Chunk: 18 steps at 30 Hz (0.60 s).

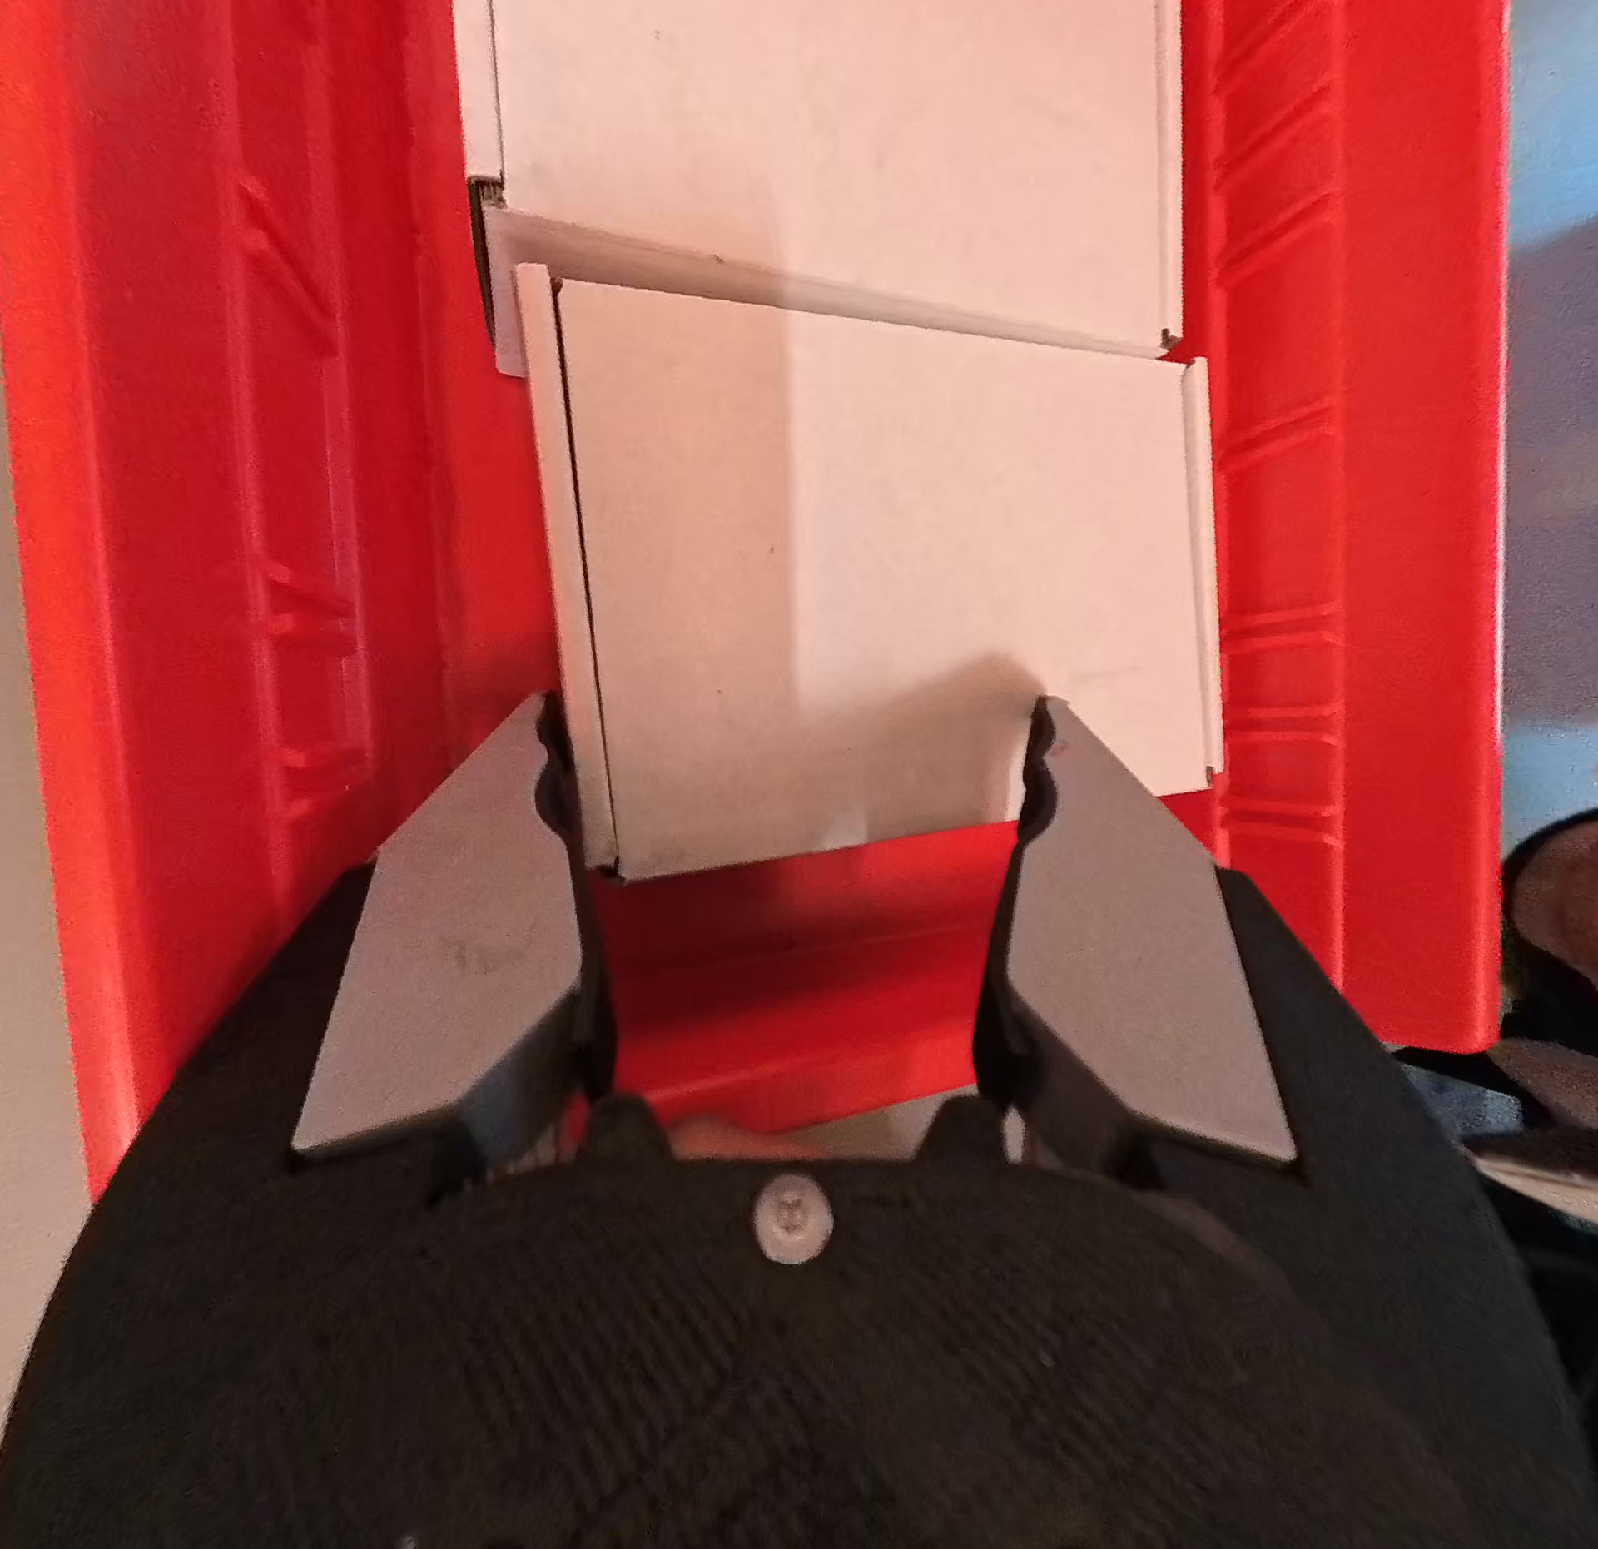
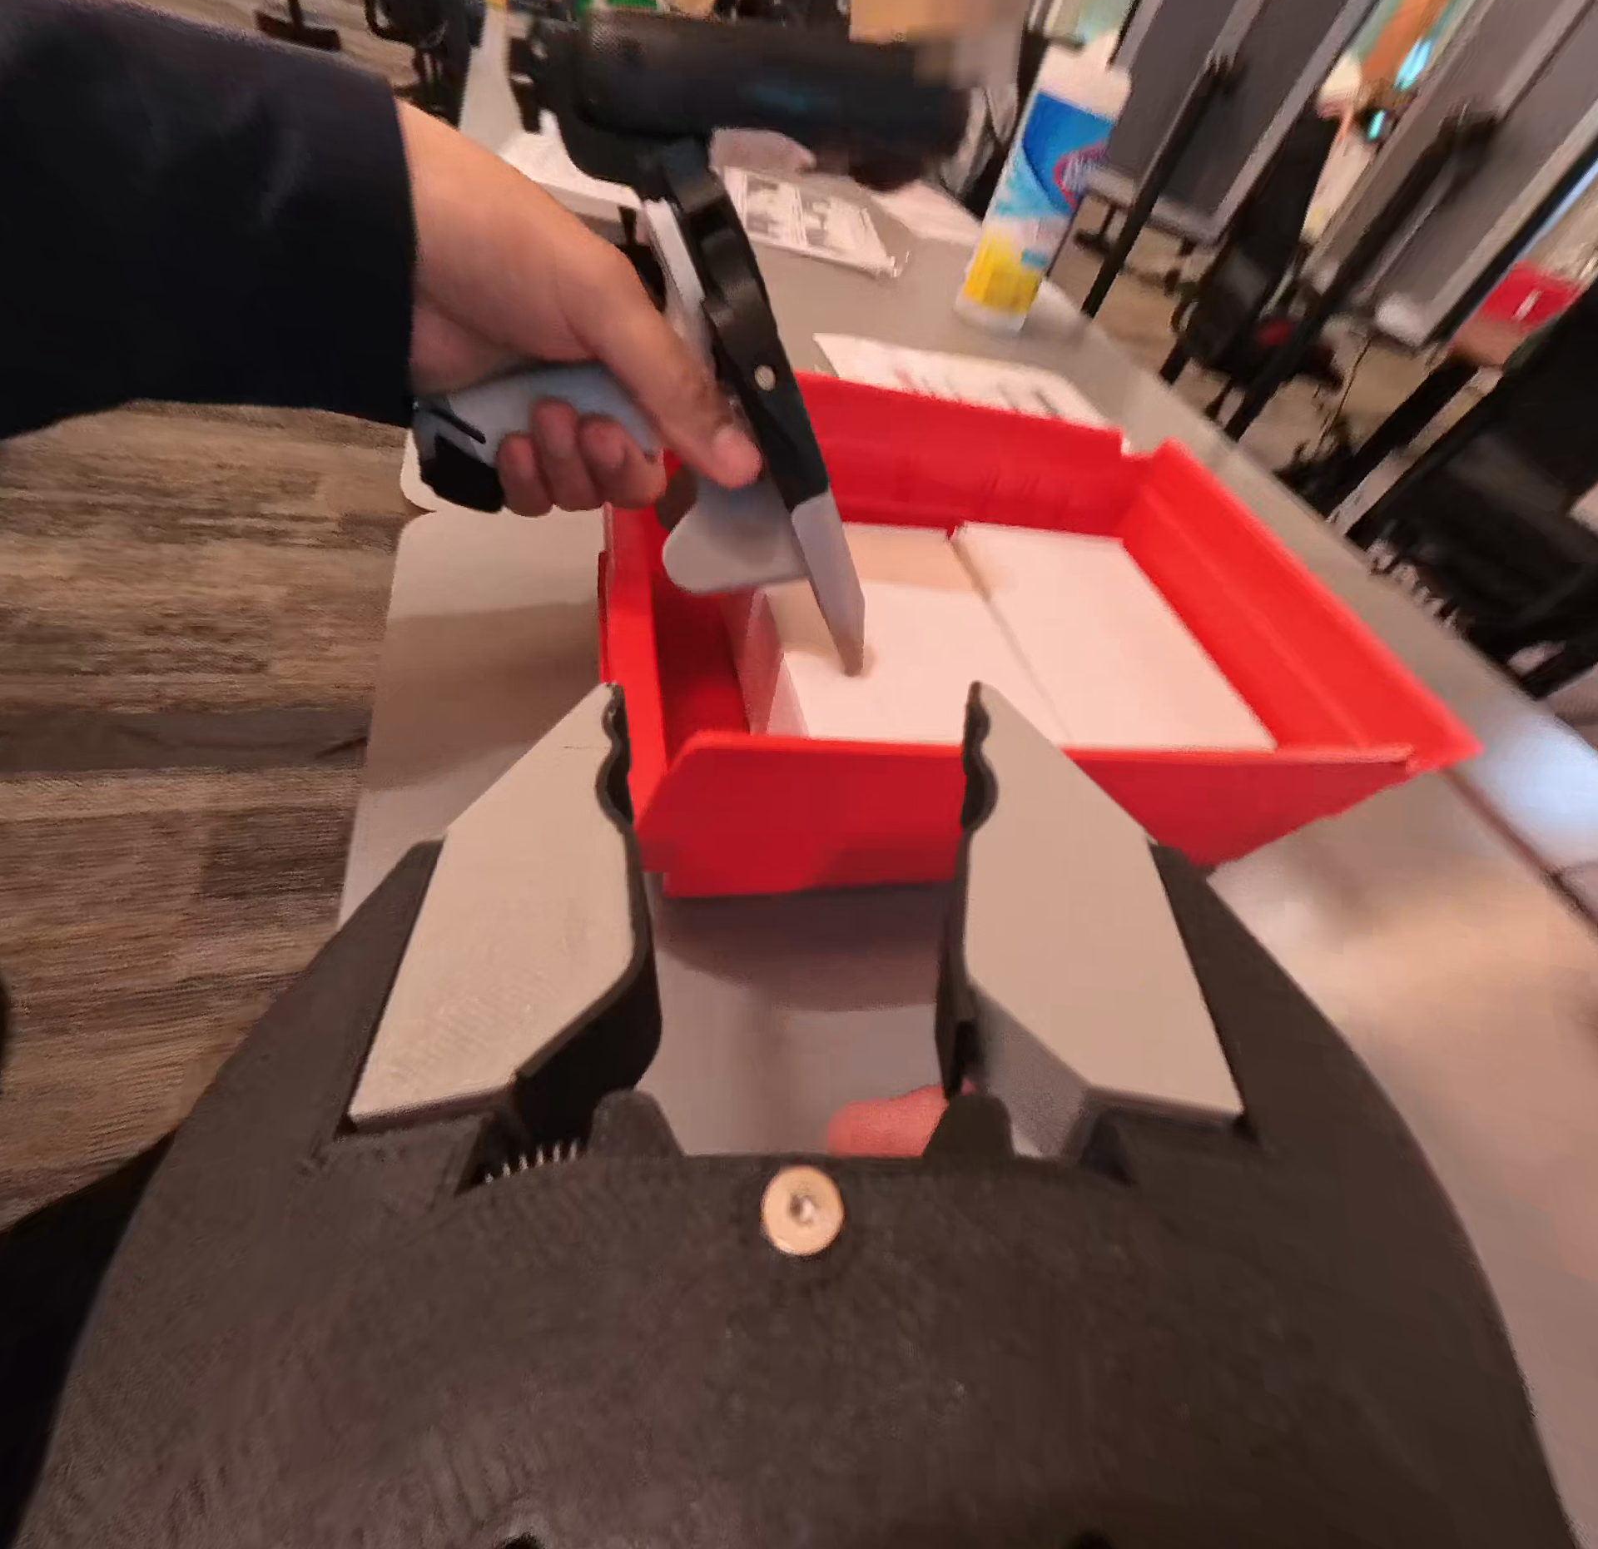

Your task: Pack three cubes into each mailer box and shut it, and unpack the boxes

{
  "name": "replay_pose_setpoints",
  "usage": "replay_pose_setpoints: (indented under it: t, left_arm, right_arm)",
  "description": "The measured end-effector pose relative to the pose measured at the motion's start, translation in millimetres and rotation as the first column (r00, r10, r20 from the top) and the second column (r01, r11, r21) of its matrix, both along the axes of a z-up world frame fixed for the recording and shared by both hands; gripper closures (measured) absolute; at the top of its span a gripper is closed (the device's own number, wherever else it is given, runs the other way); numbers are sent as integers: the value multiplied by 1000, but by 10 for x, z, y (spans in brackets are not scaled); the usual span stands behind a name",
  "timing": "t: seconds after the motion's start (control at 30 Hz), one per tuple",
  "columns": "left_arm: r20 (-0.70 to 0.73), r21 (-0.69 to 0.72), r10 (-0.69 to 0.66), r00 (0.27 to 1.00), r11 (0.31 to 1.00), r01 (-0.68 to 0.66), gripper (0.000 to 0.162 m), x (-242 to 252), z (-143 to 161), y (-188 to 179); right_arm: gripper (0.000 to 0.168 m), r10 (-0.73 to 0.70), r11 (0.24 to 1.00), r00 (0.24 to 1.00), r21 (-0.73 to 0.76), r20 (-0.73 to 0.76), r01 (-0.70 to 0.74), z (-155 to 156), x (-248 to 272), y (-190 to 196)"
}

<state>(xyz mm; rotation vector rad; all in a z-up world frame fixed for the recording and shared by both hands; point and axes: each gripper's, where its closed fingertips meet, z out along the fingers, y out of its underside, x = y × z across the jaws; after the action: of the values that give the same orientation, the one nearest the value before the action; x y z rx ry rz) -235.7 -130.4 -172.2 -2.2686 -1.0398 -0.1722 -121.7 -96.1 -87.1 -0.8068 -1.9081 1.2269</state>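
Note:
Two shut white mailer boxes lie in a red bin (image 1: 259,470): a near box (image 1: 891,556) and a far box (image 1: 830,124). My left gripper (image 1: 795,729) is open and points down into the bin. Its left finger is beside the near box's left side and its right finger is over the box's top. In the right wrist view a hand (image 2: 536,297) holds the left gripper (image 2: 804,625), and one finger touches the top of the left box (image 2: 917,686). The other box (image 2: 1115,634) lies to its right. My right gripper (image 2: 791,729) is open and empty, just in front of the bin (image 2: 865,807). No cubes show.
The bin stands on a grey table (image 2: 1383,989). Behind it lie paper sheets (image 2: 951,375) and a blue, white and yellow canister (image 2: 1029,210). Wood-look floor (image 2: 173,729) is to the left. Dark chair and desk legs (image 2: 1254,297) stand at the right.

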Motion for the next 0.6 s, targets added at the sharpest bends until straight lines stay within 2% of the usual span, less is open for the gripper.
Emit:
replay_pose_setpoints:
  t: [0.07, 0.17, 0.3, 0.43, 0.57, 0.6]
  left_arm:
    - [-3, 5, -1, 1000, 1000, 1, 58, -5, -1, 8]
    - [-5, 10, -10, 1000, 1000, 10, 55, -1, -2, 16]
    - [-24, 4, -29, 999, 1000, 29, 55, -3, 21, 41]
    - [-45, 64, 6, 999, 998, -4, 68, -81, 198, 56]
    - [-80, 136, 26, 996, 991, -15, 83, -140, 463, 14]
    - [-97, 157, 30, 995, 987, -14, 87, -144, 553, 13]
  right_arm:
    - [106, 53, 997, 998, 59, -42, -50, 20, -2, -113]
    - [118, 76, 990, 996, 113, 55, -82, -183, -63, -177]
    - [128, 93, 995, 987, -52, 135, -87, -262, -145, -200]
    - [130, 107, 991, 987, -96, 121, -96, -252, -147, -211]
    - [153, 104, 992, 989, -81, 101, -96, -240, -112, -250]
    - [153, 98, 993, 990, -81, 98, -90, -237, -116, -257]
